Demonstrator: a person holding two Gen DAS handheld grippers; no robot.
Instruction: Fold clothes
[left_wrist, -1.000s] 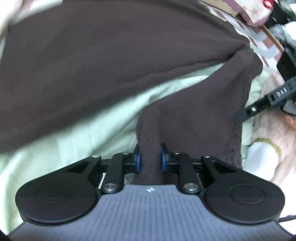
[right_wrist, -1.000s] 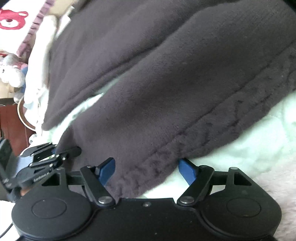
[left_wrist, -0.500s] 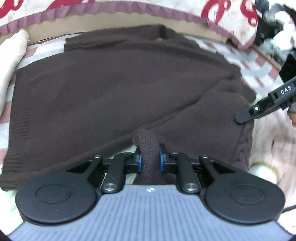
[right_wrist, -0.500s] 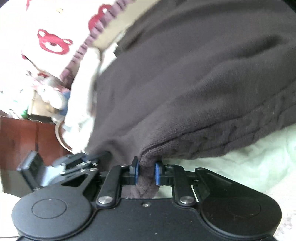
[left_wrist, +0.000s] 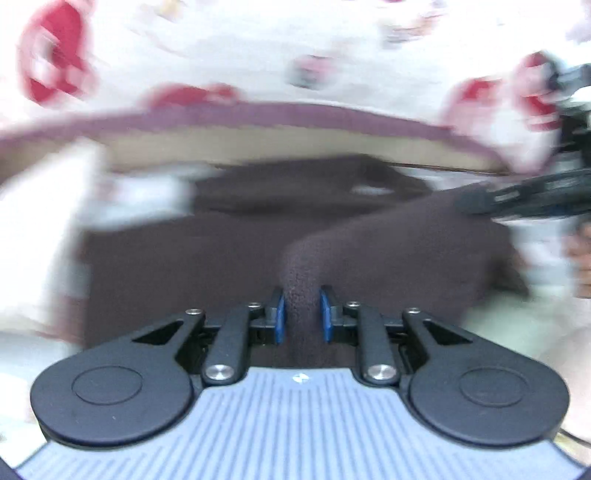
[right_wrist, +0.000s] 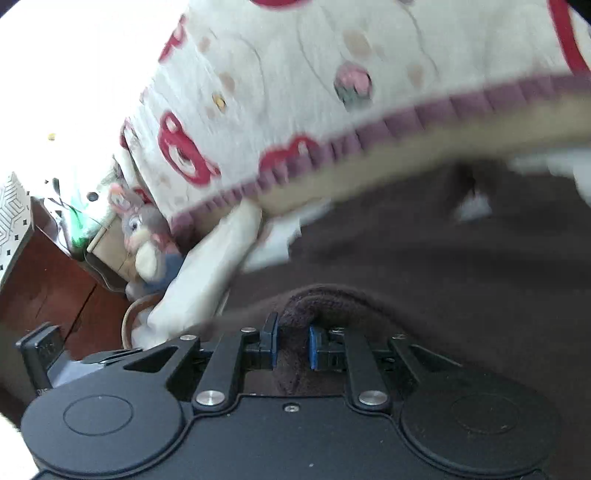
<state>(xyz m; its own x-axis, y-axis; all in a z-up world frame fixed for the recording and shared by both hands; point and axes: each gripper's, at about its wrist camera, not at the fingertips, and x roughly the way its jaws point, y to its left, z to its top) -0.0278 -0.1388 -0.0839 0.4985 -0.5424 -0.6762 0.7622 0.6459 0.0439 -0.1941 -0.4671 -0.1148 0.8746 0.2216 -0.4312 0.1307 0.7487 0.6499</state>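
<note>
A dark brown knit sweater (left_wrist: 184, 258) lies spread on the bed, its collar at the far side. My left gripper (left_wrist: 301, 314) has a fold of the sweater's edge between its blue pads. The pads still press on the fabric while the jaws are opening slightly. In the right wrist view the sweater (right_wrist: 461, 280) fills the right half. My right gripper (right_wrist: 293, 343) pinches a bunched piece of hem, its jaws also opening a little. The right gripper (left_wrist: 524, 201) shows in the left wrist view at the right edge, over the lifted fabric.
A white quilt with red bear prints and a purple frill (left_wrist: 258, 59) (right_wrist: 295, 96) lies behind the sweater. A plush rabbit (right_wrist: 144, 236), a white cloth roll (right_wrist: 207, 273) and dark wooden furniture (right_wrist: 44, 284) are at the left. Pale green bedding (left_wrist: 517, 325) shows at right.
The right gripper went from open around the hem to pinching it. Both grippers rose and tilted upward, lifting the sweater's near edge toward the collar; the quilt came into view.
</note>
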